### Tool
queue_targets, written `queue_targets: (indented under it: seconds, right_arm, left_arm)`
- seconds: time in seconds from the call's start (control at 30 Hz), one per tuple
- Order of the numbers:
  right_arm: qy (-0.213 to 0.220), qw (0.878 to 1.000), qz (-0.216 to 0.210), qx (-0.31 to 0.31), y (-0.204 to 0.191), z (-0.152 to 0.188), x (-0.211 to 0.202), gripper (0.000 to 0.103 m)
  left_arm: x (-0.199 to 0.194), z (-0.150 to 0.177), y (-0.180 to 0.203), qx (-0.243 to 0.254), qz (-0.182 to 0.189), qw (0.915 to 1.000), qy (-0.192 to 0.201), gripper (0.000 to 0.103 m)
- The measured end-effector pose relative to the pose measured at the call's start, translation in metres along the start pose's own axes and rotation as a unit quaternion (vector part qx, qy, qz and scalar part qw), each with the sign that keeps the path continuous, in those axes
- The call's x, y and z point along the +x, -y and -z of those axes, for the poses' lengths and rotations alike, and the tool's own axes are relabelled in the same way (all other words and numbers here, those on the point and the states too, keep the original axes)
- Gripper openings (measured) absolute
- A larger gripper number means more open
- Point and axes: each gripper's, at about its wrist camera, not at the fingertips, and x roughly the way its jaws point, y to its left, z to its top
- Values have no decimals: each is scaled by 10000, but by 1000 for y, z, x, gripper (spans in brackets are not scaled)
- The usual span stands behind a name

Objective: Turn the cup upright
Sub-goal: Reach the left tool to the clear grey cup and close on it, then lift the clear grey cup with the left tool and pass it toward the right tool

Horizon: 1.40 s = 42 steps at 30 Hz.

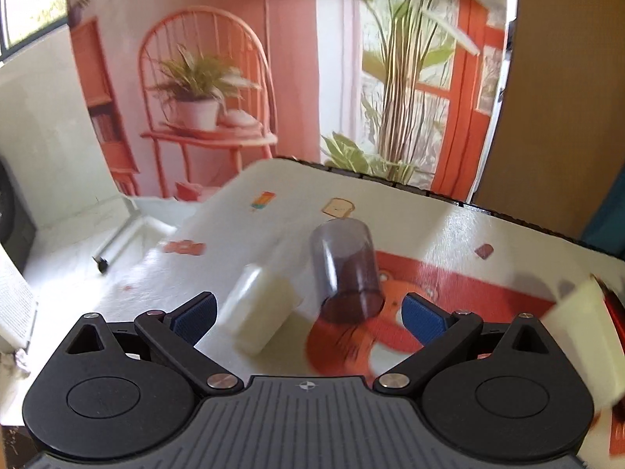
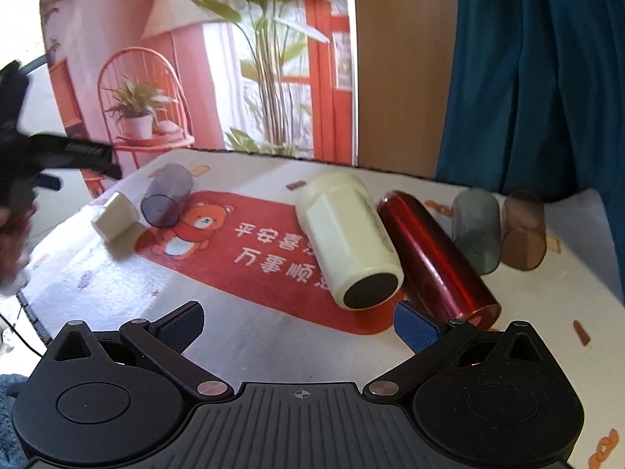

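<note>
A translucent purple-grey cup [image 1: 345,269] lies on its side on the printed tablecloth, its open mouth toward my left gripper [image 1: 308,314], which is open and empty just short of it. A small white cup [image 1: 261,308] lies on its side to the left of it. Both also show in the right wrist view, the purple cup [image 2: 166,201] and the white cup [image 2: 115,217] at the far left. My right gripper [image 2: 299,326] is open and empty over the cloth, just in front of a large cream cup [image 2: 349,238] lying on its side.
A red cup [image 2: 437,262] lies beside the cream one. A grey-green cup [image 2: 476,230] and a brown cup [image 2: 523,230] lie at the far right. A blue curtain [image 2: 539,78] hangs behind. The table's far edge [image 1: 390,183] meets a printed backdrop. The left gripper's body [image 2: 47,156] shows at left.
</note>
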Motion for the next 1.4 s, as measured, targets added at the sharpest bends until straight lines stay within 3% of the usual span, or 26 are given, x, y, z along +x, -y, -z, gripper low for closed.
queue_targets:
  seconds: [0.07,0.2,0.37,0.47,0.53,0.57,0.7,0.9,1.4]
  right_arm:
    - [-59,10000,-37,47,2,0,8,103]
    - [-131,9998,7,133,7,-2,22,103]
    - [-208,9992,-53,347,19,-6,35,103]
    - [-335,9989,-35,322,21,-5,44,103]
    - [-409,9987,-53,302,22,-4,47,103]
    - [-444,9985,-59,303,21,-4,48,103]
    - [-468,9983,-91,334,19,-2,46,103]
    - [-463,9980,-135,402,18,2,38,103]
    - [-626,9968,-287,406,7,23,14,103]
  left_arm:
    - [23,-10,12,91,1,9999,-56,94]
    - [67,-25,34,303,-82,9994,-155,92]
    - [110,-29,44,391,-618,9964,-420,92]
    - [120,-30,46,500,-499,9965,-453,91]
    - [117,-29,49,577,-325,9968,-448,74]
    - [113,-28,51,596,-179,9971,-446,58]
    - [105,-25,58,764,-107,9956,-525,57]
    - [83,-11,47,472,279,9954,-788,58]
    - [-41,87,87,212,1129,9859,-1215,58]
